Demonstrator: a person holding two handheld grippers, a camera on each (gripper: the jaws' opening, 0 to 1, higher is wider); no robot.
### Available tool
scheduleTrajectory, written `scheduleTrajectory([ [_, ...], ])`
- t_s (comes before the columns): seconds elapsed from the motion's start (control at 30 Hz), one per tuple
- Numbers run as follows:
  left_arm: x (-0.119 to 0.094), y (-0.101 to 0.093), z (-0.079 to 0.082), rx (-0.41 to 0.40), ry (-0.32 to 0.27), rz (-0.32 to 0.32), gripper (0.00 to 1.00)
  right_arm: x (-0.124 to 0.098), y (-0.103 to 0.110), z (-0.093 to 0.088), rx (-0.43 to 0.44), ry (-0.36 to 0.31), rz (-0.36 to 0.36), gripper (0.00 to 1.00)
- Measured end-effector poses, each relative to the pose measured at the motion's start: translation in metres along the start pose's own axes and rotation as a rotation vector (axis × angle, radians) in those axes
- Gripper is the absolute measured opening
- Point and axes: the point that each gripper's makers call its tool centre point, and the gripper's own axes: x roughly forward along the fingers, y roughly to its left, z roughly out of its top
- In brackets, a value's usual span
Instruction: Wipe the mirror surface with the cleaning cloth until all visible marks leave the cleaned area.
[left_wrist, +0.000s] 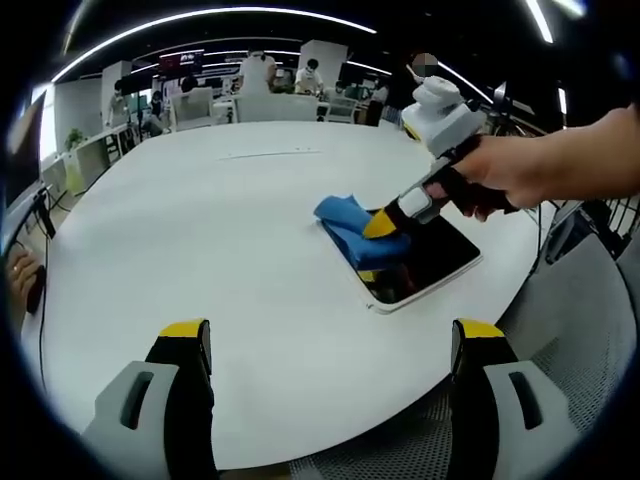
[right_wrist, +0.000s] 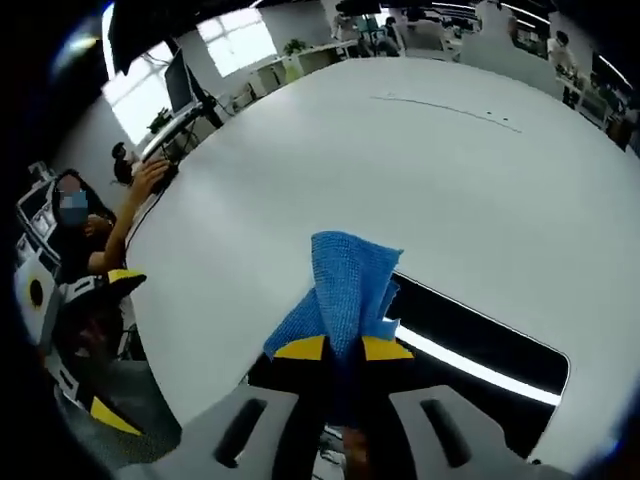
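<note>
Wiping under way: right gripper (right_wrist: 343, 352), jaws pinched tight on the blue cloth (right_wrist: 345, 285), presses it on the mirror (right_wrist: 490, 350) just ahead of its fingertips; left gripper (left_wrist: 330, 345) gapes wide, holding nothing, well short of the mirror; marks too small to judge.

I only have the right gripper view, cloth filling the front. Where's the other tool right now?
Observer: The left tool is open and holds nothing, hovering above the white table, apart from the mirror.
Operator: Is my cloth actually on the mirror?
Observer: Yes, the blue cloth, pinched in the right tool, sits at the mirror's far-left end, partly overhanging onto the table.
Operator: Is anything else lying near the mirror?
Observer: No, only bare tabletop surrounds it there.
</note>
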Motion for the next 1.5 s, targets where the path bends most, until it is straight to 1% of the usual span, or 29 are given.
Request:
scheduleTrajectory([
  [0.1, 0.000, 0.000, 0.000, 0.002, 0.001, 0.001, 0.99, 0.000, 0.001, 0.000, -0.012, 0.012, -0.020, 0.06],
  [0.13, 0.000, 0.000, 0.000, 0.001, 0.001, 0.001, 0.99, 0.000, -0.002, 0.000, -0.033, 0.015, -0.037, 0.04],
  [0.17, 0.000, 0.000, 0.000, 0.002, 0.003, 0.001, 0.99, -0.001, -0.003, -0.001, -0.041, 0.014, -0.035, 0.02],
  [0.23, 0.000, 0.000, 0.000, 0.002, 0.003, 0.001, 0.99, -0.002, -0.004, -0.002, 0.012, 0.014, -0.026, 0.01],
  [0.33, 0.000, 0.000, 0.000, 0.004, 0.003, 0.001, 0.99, -0.005, -0.009, -0.006, 0.037, 0.018, -0.023, 0.01],
  [0.5, -0.001, -0.001, 0.000, 0.004, 0.003, 0.002, 0.99, -0.009, -0.014, -0.010, 0.037, 0.015, -0.024, 0.01],
  [0.6, -0.001, -0.001, 0.000, 0.002, 0.001, 0.003, 0.99, -0.013, -0.018, -0.015, 0.054, 0.013, -0.024, 0.01],
  [1.03, 0.000, -0.003, -0.002, 0.004, 0.011, -0.009, 0.99, -0.029, -0.042, -0.033, 0.094, 0.008, -0.032, 0.01],
  [1.33, 0.000, -0.002, -0.003, 0.006, 0.018, -0.003, 0.99, -0.041, -0.058, -0.047, 0.158, -0.005, -0.030, 0.01],
  [1.5, 0.000, -0.002, -0.004, 0.005, 0.018, -0.002, 0.99, -0.047, -0.068, -0.054, 0.168, -0.006, -0.040, 0.01],
])
